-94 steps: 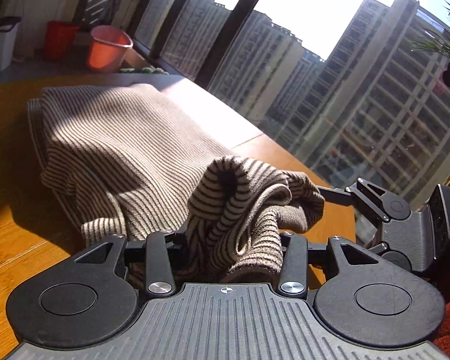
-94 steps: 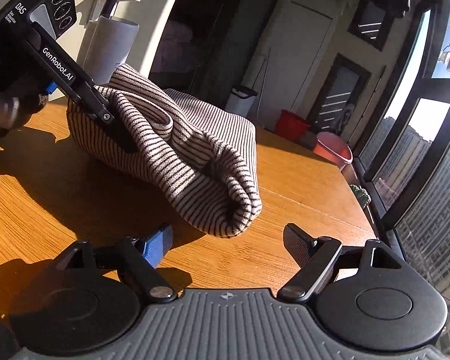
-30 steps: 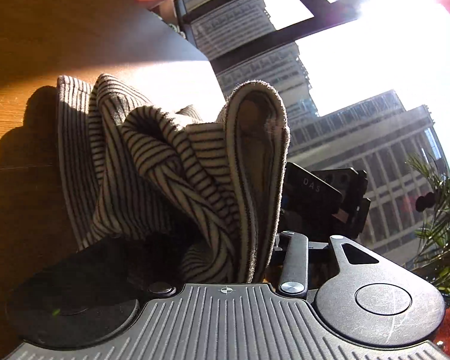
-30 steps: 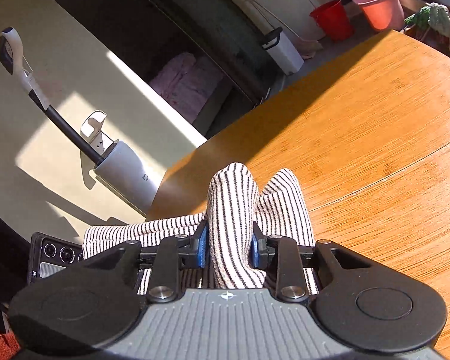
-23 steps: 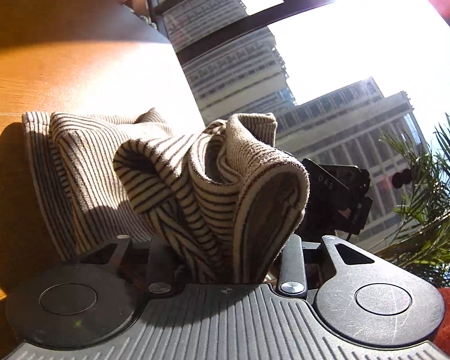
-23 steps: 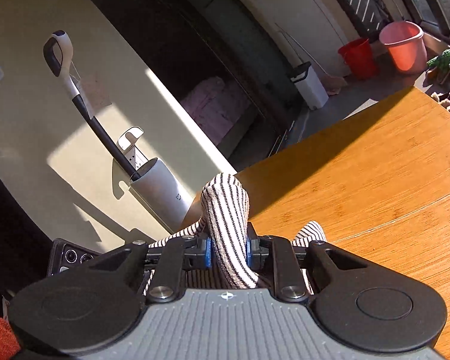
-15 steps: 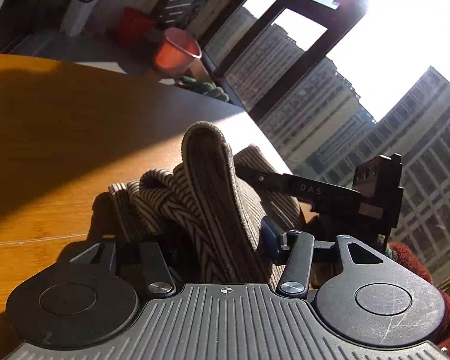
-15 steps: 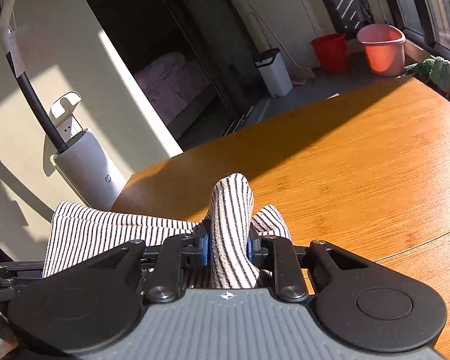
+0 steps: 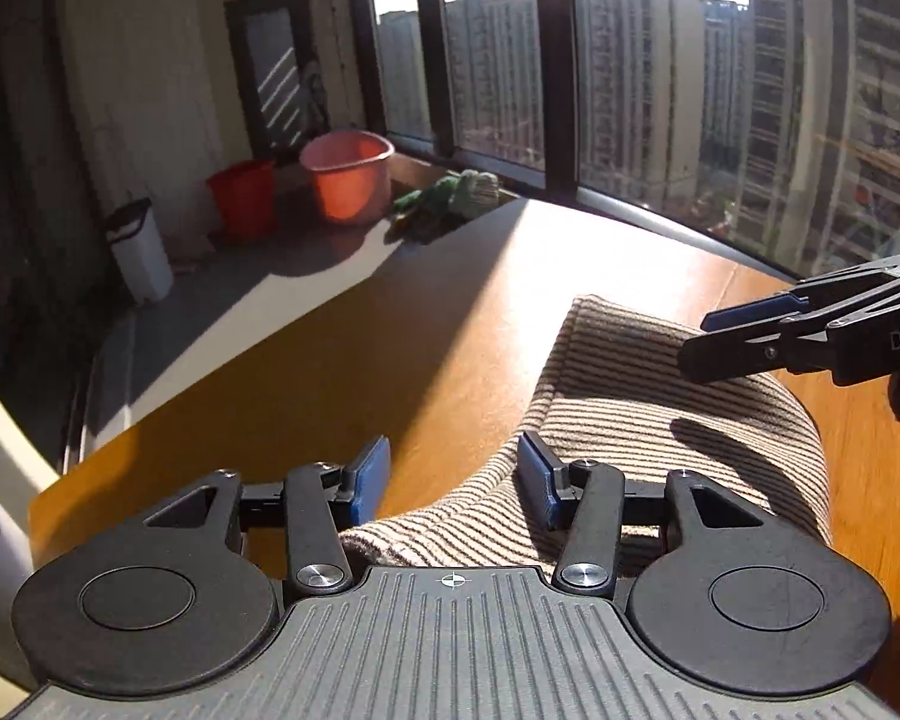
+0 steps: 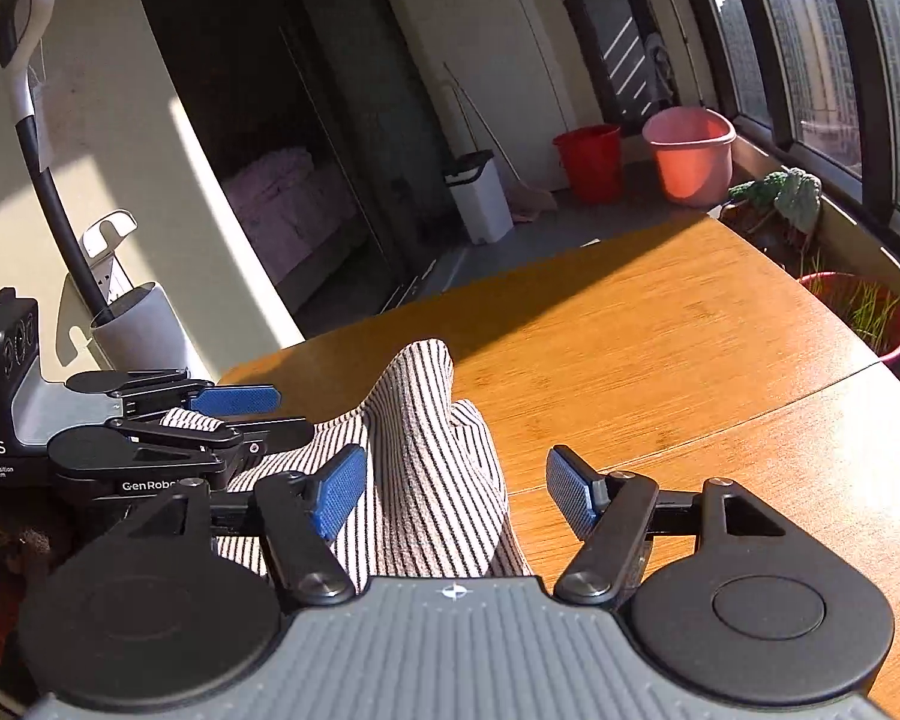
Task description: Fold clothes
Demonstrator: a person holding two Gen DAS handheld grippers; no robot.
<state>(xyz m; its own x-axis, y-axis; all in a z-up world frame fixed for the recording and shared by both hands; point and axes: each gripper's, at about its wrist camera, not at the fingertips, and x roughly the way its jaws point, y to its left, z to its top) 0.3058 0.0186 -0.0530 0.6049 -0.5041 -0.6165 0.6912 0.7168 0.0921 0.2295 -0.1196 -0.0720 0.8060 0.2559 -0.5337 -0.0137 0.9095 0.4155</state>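
The striped garment (image 9: 642, 420) was laid bunched on the wooden worktop (image 9: 342, 372), one ridge of cloth (image 10: 420, 396) standing up, so the fold was judged unfinished. The left claw (image 9: 453, 483) was spread just above its near edge, gripping nothing. The right claw (image 10: 456, 495) was likewise spread, straddling the ridge without pinching it, seemingly so the cloth could settle

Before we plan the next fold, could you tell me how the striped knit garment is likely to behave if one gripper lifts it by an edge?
The striped garment would probably flop and sag: it drapes in soft rolls on the table. It seems light, since a raised ridge holds itself up. Its folds may slip open once lifted, because both the left gripper and the right gripper are open, pinning nothing.
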